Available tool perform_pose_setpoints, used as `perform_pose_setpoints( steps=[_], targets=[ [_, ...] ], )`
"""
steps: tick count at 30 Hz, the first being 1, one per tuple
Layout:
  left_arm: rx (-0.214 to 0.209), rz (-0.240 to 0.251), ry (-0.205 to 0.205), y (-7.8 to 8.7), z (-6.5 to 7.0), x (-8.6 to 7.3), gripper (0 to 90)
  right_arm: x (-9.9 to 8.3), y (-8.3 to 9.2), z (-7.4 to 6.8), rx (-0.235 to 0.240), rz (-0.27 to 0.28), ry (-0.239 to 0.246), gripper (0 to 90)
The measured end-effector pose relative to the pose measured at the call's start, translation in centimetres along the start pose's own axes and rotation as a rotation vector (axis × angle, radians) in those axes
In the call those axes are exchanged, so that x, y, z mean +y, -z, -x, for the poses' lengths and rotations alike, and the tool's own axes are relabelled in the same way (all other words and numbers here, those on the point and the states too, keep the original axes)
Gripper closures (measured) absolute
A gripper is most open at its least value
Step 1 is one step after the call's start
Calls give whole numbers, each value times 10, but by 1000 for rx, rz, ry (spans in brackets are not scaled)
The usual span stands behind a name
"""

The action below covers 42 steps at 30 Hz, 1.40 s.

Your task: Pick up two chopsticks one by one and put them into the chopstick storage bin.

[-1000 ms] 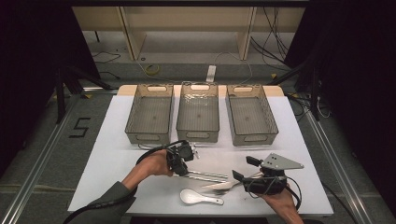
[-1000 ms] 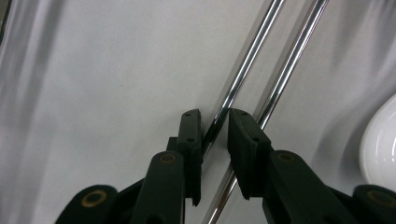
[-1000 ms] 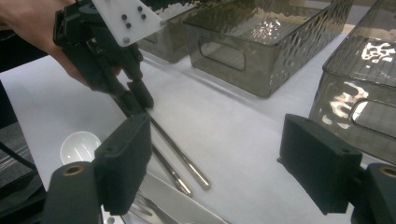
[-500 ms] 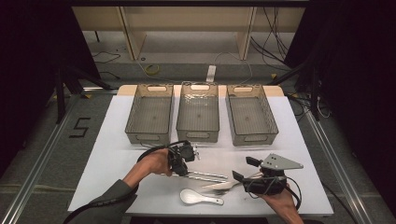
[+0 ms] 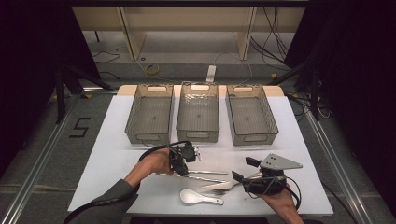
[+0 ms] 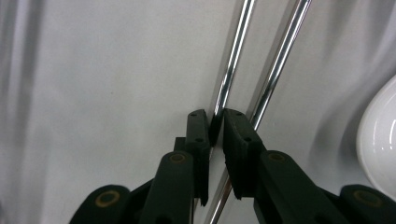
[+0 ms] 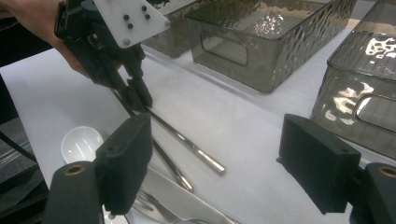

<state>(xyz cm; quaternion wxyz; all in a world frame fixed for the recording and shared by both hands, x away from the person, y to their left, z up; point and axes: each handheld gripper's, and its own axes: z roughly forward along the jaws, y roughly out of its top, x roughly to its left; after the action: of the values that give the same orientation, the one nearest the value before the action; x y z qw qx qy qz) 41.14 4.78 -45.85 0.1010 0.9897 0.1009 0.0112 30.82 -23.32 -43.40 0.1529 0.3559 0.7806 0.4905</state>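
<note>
Nearest the person: white ceramic soup spoon [image 5: 200,197] lying at the table's near edge, untouched; risking a knock from either forearm during any lift.

Beside it: fork [image 5: 224,187] and knife lying partly under the right gripper [image 5: 243,170]; right jaws standing wide apart, holding nothing, hovering over the cutlery; risking a snag on the fork tines if dropping lower.

Mid-table: two steel chopsticks [image 5: 205,175] lying side by side on the white table [image 5: 107,158], nearly touching and converging toward the gripped end.

Left gripper [image 6: 215,122]: pointing down at that end; jaws just closing, pinching one chopstick [image 6: 233,60] at its very tip; second chopstick [image 6: 282,56] lying just outside the right pad, touching or almost touching it.

Hazards judged from here:
- gripping so near the end, leaving the long rod swinging or pivoting downward on lifting;
- polished round steel sliding between flat pads, slipping out mid-carry;
- neighbouring chopstick getting dragged or rolled away toward the spoon;
- free end striking a bin wall on the way over.

Farthest: three clear ribbed plastic bins [image 5: 198,112] standing in a row at the table's far side, all apparently empty.
</note>
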Motion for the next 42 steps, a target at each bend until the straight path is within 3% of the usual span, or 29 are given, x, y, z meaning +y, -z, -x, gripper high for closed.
perform_pose_setpoints(
  steps=[20,24,27,32,42],
  targets=[
    [3,15,-36,0,3,-1,855,1,-2,-2,6,-11,10,267],
    [6,22,-28,0,3,-1,856,1,-1,-1,7,-8,10,268],
    [42,22,-27,2,4,-1,857,1,-1,-1,4,-9,11,269],
    [48,35,-12,8,2,-3,857,1,0,-1,5,-6,11,268],
    [91,101,28,29,3,-4,857,1,0,-1,5,-6,12,268]
  ],
)
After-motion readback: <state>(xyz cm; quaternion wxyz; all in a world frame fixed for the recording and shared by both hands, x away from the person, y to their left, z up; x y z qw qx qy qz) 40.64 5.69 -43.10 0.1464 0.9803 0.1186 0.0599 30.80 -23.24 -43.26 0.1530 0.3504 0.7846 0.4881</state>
